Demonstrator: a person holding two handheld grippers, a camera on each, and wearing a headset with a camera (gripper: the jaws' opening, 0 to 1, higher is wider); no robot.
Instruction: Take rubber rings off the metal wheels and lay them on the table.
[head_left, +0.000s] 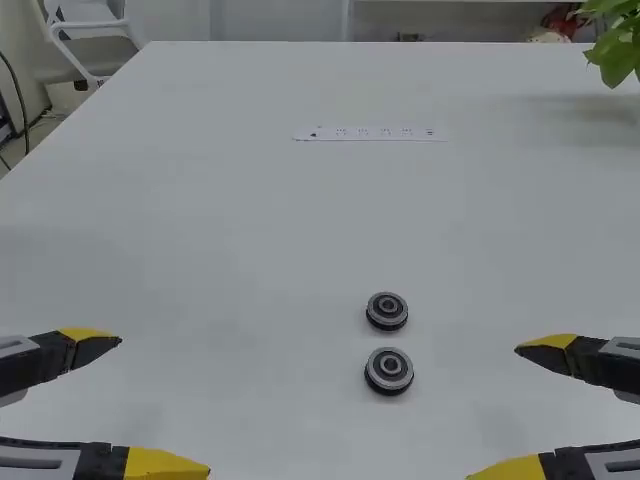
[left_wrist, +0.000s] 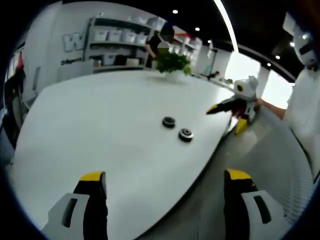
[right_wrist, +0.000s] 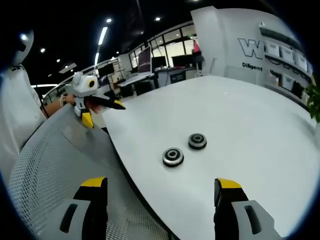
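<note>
Left gripper (head_left: 140, 403) and right gripper (head_left: 500, 410) gape wide; best pin the nearer metal wheel (head_left: 389, 371) with 1, then peel its rubber ring (head_left: 369, 376) with the other.

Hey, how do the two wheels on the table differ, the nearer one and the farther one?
The nearer wheel lies closer to the table edge; the farther wheel sits just behind it, apart. The nearer wheel looks slightly larger than the farther wheel, probably only from closeness. Both lie flat, dark rings on, untouched.
</note>
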